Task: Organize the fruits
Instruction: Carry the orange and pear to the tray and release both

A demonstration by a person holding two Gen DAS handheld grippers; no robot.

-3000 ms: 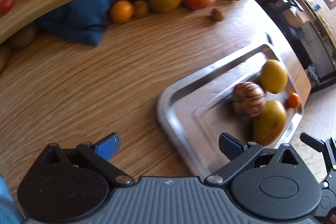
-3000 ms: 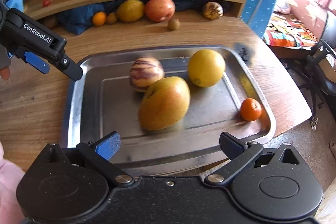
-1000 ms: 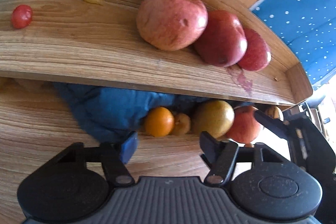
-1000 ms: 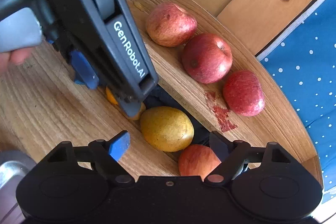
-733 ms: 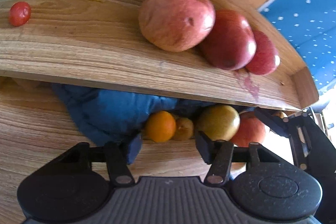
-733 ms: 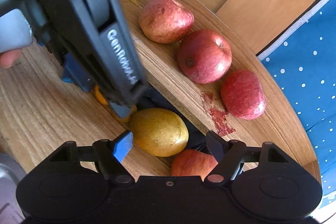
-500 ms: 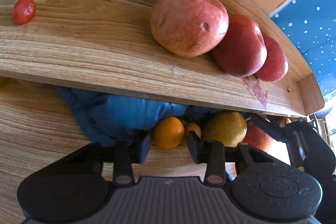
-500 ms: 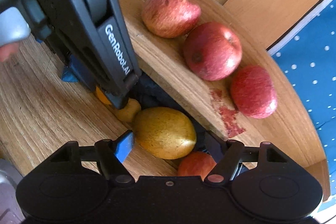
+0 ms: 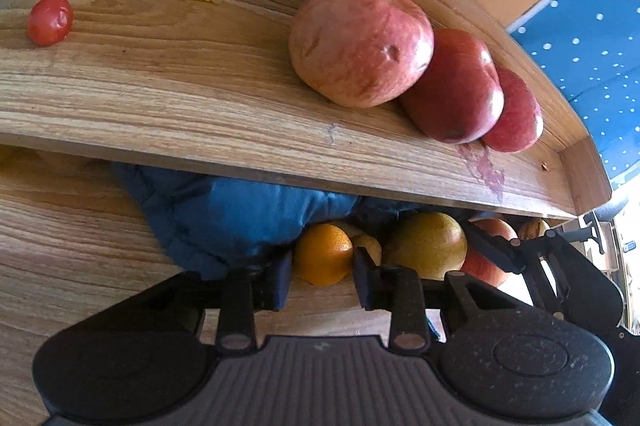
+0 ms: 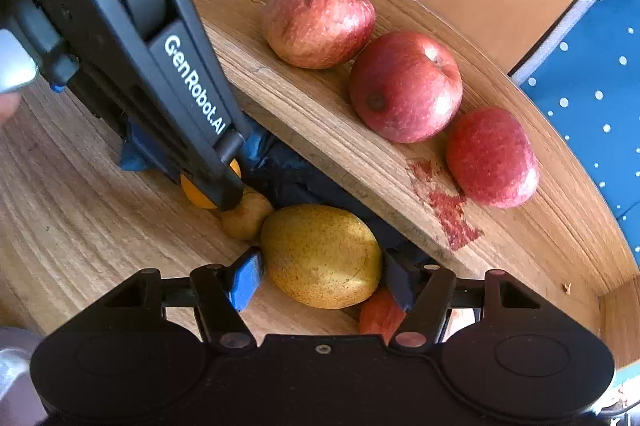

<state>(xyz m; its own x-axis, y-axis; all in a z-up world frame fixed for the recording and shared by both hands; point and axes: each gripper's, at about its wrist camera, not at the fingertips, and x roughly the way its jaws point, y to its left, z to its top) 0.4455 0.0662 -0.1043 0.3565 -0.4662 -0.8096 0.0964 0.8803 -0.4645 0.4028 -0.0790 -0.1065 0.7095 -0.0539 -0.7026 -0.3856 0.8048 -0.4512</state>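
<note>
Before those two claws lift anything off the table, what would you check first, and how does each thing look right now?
1. Left gripper around the orange: ok, a finger on each side.
2. Firm contact on the orange: cannot tell.
3. Right gripper around the yellow fruit: ok, fingers flank it.
4. Room under the shelf to pull out: cannot tell.
5. Small fruit beside the orange: not ok, the left fingertip touches it.
6. Blue cloth clear of the left fingers: not ok, it touches one.
</note>
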